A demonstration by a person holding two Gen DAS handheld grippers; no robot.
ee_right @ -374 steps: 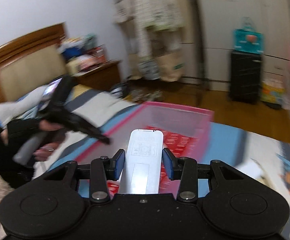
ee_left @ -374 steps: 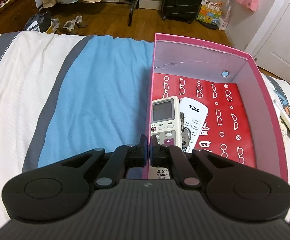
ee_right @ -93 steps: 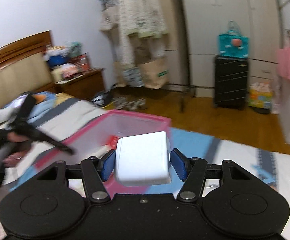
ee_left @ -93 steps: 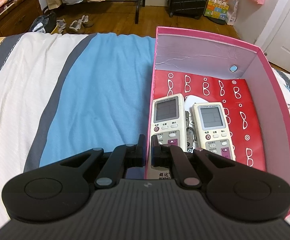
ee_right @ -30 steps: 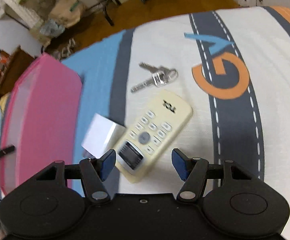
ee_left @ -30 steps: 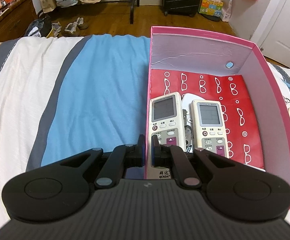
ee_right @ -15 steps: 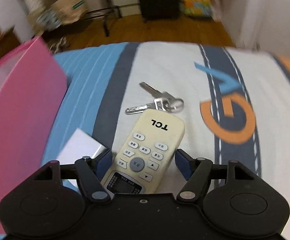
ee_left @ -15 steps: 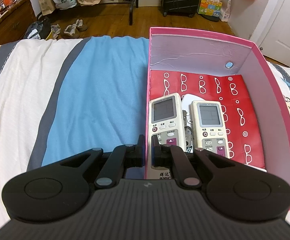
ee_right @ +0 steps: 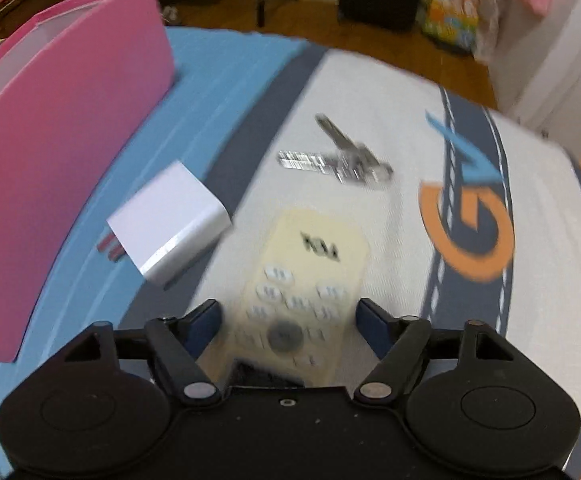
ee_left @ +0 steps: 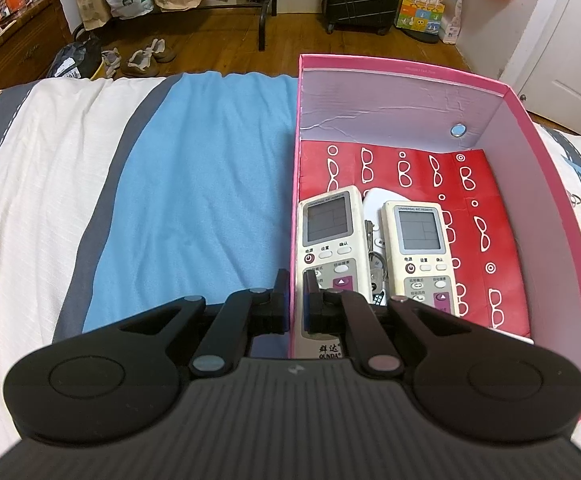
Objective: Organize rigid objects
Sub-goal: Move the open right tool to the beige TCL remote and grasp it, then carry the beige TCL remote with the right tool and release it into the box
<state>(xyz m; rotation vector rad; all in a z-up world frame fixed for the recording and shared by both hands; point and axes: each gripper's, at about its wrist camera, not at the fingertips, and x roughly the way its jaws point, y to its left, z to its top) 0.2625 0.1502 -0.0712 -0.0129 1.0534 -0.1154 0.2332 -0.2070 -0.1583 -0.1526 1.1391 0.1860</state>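
**Cream remote sits between my right claw's fingers on the bed**

The cream remote (ee_right: 302, 280) lies flat on the bed cover (ee_right: 390, 92), buttons up. My right claw (ee_right: 288, 320) hangs over its near end, with one blue pad on each side of it. The jaws have just been closing in, but I can see a little gap on both sides, so the pads are not squeezing it. The picture is blurry here.

Just left of the remote lies a white charger block (ee_right: 170, 222), on its side. A bunch of keys (ee_right: 338, 160) lies a bit past the remote's far end. Further left stands the pink box (ee_right: 62, 140), next to the charger.

My left claw (ee_left: 296, 296) is pinched tight on the near left wall of the pink box (ee_left: 402, 70), one finger outside and one inside. In the box, on the red paper with glasses drawn on it (ee_left: 478, 208), two grey-white remotes lie side by side: the left one (ee_left: 330, 248) by the wall, the right one (ee_left: 418, 248) next to it. Some keys (ee_left: 375, 264) and something white peek out between them.
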